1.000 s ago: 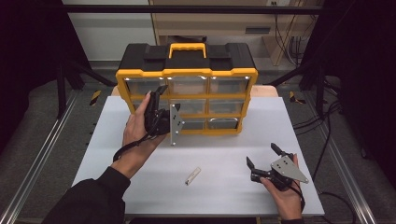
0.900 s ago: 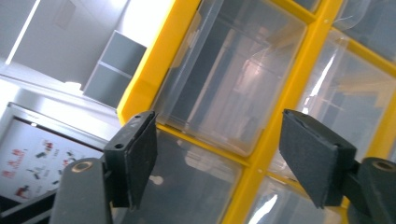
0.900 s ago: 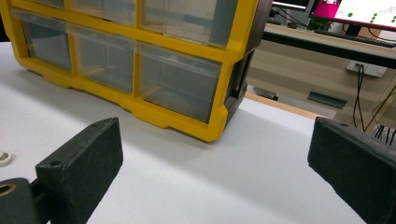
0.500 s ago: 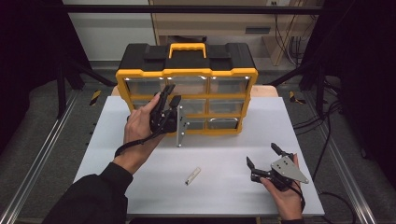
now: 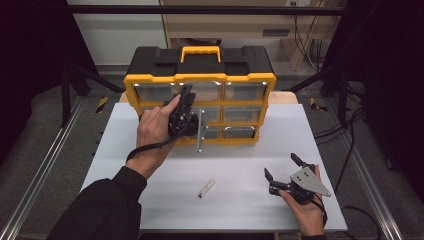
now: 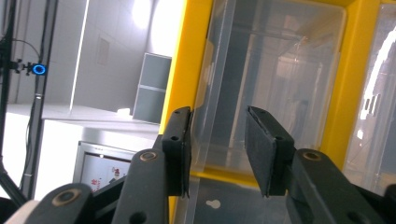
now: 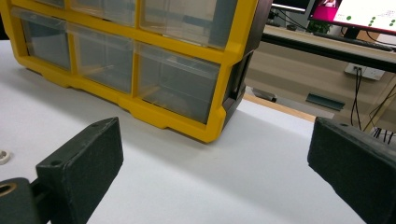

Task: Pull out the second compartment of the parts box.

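Observation:
A yellow and black organizer box point(image 5: 200, 55) with clear drawers stands at the back of the white table point(image 5: 240, 150). My left gripper point(image 5: 186, 96) is up against the box's left-centre drawers. In the left gripper view its jaws point(image 6: 217, 114) have just been closing and straddle the front of a clear drawer point(image 6: 280, 70), with a gap still showing between the pads. My right gripper point(image 5: 280, 166) rests near the table's front right, held low, wide open with nothing in it point(image 7: 214, 128). It faces the box's right end point(image 7: 177, 79).
A small white piece point(image 5: 206, 188) lies on the table between the two hands. Metal rails run along both sides of the table. Cables hang at the right, and a desk with monitors point(image 7: 359, 14) stands behind the box.
The left hand has shifted a little to the right along the drawer fronts, and its jaws stand narrower. The right hand and the white piece have not moved.

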{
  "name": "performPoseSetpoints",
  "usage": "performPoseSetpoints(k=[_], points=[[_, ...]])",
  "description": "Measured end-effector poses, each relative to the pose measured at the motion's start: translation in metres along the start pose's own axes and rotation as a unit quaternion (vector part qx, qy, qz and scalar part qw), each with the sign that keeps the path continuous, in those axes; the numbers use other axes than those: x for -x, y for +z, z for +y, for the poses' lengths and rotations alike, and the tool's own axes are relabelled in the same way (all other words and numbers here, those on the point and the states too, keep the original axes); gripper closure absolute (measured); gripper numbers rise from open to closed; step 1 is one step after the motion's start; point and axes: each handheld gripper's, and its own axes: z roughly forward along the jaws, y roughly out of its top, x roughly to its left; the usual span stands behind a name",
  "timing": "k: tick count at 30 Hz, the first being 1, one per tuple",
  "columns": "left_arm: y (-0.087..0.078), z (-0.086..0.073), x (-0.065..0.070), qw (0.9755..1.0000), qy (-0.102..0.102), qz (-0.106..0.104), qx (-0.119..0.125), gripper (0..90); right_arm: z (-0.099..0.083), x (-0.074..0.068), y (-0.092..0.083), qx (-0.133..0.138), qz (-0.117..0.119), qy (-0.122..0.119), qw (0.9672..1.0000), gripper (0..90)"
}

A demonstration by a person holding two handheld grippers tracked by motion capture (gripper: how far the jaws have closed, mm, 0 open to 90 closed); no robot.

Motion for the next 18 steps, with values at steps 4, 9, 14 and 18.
performPoseSetpoints(k=[4, 9, 14, 18], points=[[0.0049, 0.0008, 0.0014, 1.0, 0.007, -0.001, -0.007, 61.6, 0.0, 0.0004, -0.0004, 0.002, 0.001, 0.0, 1.0, 3.5], [0.0071, 0.0009, 0.0042, 0.9997, 0.022, 0.009, -0.01, 61.2, -0.0002, 0.0003, -0.0002, 0.001, 0.001, 0.0, 1.0, 3.5], [0.0083, 0.0013, 0.006, 0.9992, 0.031, 0.022, -0.015, 63.7, -0.0006, -0.0004, 0.0002, 0.0, 0.002, -0.002, 1.0, 3.6], [0.0091, 0.0021, 0.0068, 0.9988, 0.034, 0.03, -0.018, 67.3, -0.0005, -0.0001, -0.0001, 0.001, 0.002, -0.001, 1.0, 3.6]])
